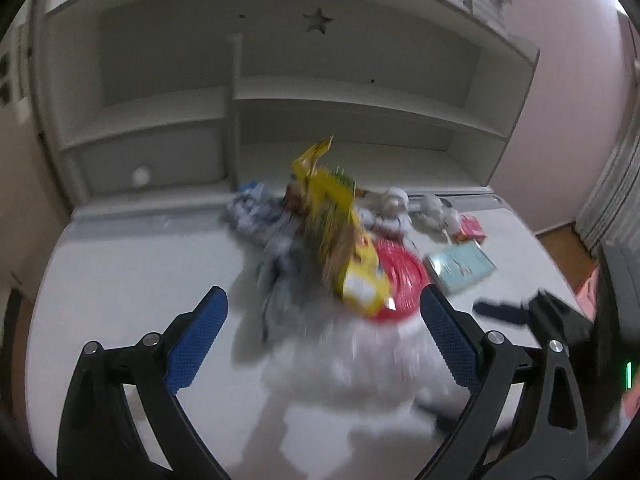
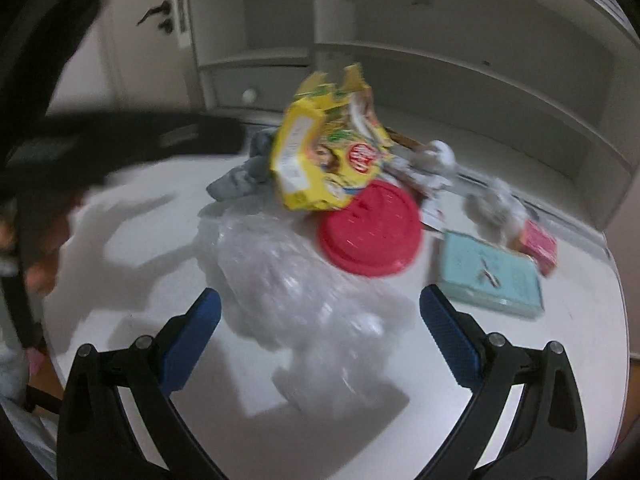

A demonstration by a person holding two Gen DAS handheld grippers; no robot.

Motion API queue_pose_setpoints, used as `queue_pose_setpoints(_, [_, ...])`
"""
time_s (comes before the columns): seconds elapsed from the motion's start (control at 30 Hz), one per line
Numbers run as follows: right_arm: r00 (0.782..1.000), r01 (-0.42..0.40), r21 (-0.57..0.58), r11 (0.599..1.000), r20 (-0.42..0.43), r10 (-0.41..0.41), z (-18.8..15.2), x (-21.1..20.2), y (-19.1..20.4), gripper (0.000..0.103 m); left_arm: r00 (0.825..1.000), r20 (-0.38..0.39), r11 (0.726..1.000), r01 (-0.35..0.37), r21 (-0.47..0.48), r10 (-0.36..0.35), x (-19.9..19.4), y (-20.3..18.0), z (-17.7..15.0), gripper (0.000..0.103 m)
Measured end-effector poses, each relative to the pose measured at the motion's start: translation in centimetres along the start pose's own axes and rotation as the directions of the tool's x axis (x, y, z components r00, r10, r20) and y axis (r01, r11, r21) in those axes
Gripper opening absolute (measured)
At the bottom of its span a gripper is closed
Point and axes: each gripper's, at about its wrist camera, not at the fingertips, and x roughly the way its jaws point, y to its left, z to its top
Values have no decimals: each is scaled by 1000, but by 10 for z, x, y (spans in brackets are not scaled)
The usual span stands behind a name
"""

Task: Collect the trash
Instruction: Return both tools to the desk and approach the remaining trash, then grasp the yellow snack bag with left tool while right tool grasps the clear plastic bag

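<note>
Yellow snack box (image 2: 326,152): red oval logo on front, lettering too blurred to read. Left gripper (image 1: 324,312) wide open, empty. Right gripper (image 2: 320,308) wide open, empty. Clear plastic bag (image 2: 296,292) on white desk (image 2: 128,280), directly ahead between right gripper's fingers. Red lid (image 2: 370,232) just beyond bag, box past it. Teal book (image 2: 490,278) ahead-right.

The left gripper (image 1: 323,328), jaws spread wide, frames a blurred clear plastic bag (image 1: 360,360) at lower centre; a torn yellow cardboard box (image 1: 340,232) overlaps a round red plastic lid (image 1: 400,276) mid-frame.
</note>
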Motion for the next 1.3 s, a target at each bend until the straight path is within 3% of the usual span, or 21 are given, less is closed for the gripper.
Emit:
queue_pose_setpoints(0.1, [999, 21, -34, 999, -29, -22, 5, 15, 6, 92, 999, -34, 999, -33, 35, 34, 36, -1, 22, 93])
queue_pose_setpoints(0.13, [999, 20, -33, 999, -44, -22, 6, 20, 6, 83, 997, -63, 998, -44, 38, 47, 51, 2, 26, 85])
queue_pose_setpoints(0.17, [998, 11, -25, 1000, -63, -12, 6, 25, 5, 77, 995, -91, 998, -47, 37, 50, 62, 5, 27, 58])
queue_pose_setpoints(0.2, [997, -4, -15, 1000, -80, 3, 5, 29, 3, 69, 992, -126, 1000, -22, 19, 24, 74, 10, 26, 46])
queue_pose_setpoints(0.27, [996, -21, -8, 1000, -92, 20, 2, 32, 2, 56, 992, -128, 1000, 8, 12, -6, 79, 12, 23, 27])
queue_pose_setpoints(0.33, [996, -35, -4, 999, -86, 35, 1, 30, 3, 40, 996, -94, 999, 9, 40, -5, 73, 7, 22, 18])
queue_pose_setpoints(0.37, [996, -46, -1, 999, -82, 46, 1, 27, 3, 35, 997, -75, 999, 9, 43, -6, 68, 5, 23, 17])
queue_pose_setpoints(0.53, [996, -86, 48, 995, -17, 87, -4, 0, -7, 33, 999, 12, 999, 39, -1, -39, 31, 12, 22, 15])
queue_pose_setpoints(0.7, [995, -35, 150, 988, 94, 21, -13, -47, -33, 33, 996, 90, 997, 27, -75, -20, -12, 29, 19, 15])
queue_pose_setpoints(0.83, [985, 45, 253, 966, 152, -86, -25, -76, -70, 33, 991, 131, 993, 1, -118, 15, -39, 41, 12, 15])
queue_pose_setpoints(1.0, [972, 137, 349, 927, 135, -194, -66, -94, -108, 33, 993, 109, 990, -20, -142, 35, -52, 43, -15, 16])
queue_pose_setpoints(1.13, [980, 146, 385, 911, 69, -187, -91, -82, -126, 33, 999, 52, 989, 3, -146, 4, -41, 33, -42, 16])
queue_pose_setpoints(1.3, [982, 153, 379, 913, 48, -185, -103, -80, -122, 33, 1000, 15, 992, 28, -120, -27, -35, 18, -65, 16])
